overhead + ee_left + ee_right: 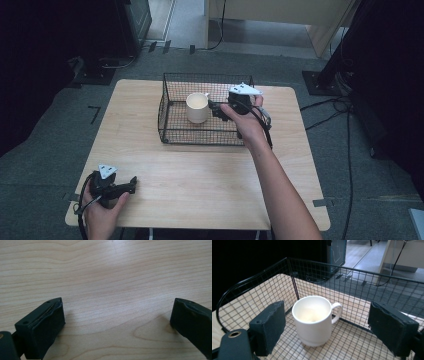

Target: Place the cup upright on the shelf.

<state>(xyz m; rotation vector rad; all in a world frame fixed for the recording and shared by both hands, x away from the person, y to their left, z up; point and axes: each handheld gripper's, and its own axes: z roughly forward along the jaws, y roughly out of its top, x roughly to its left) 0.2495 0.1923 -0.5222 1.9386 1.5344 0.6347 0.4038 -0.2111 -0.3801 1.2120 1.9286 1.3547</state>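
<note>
The white ceramic mug stands upright inside the black wire-mesh basket on the pale wooden tabletop, and my right gripper sits just beside it with its fingers spread wide and off the mug. I judge the risk to be a finger clipping the rim or handle, or snagging the mesh, and tipping the mug. The right gripper view shows the handle pointing away from me, lost in the high view, while my left gripper rests at the near corner, fingers spread over bare wood.

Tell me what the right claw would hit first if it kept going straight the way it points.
Most likely the white mug, standing upright in the wire basket. It sits straight ahead between the open jaws of the right claw, untouched.
</note>
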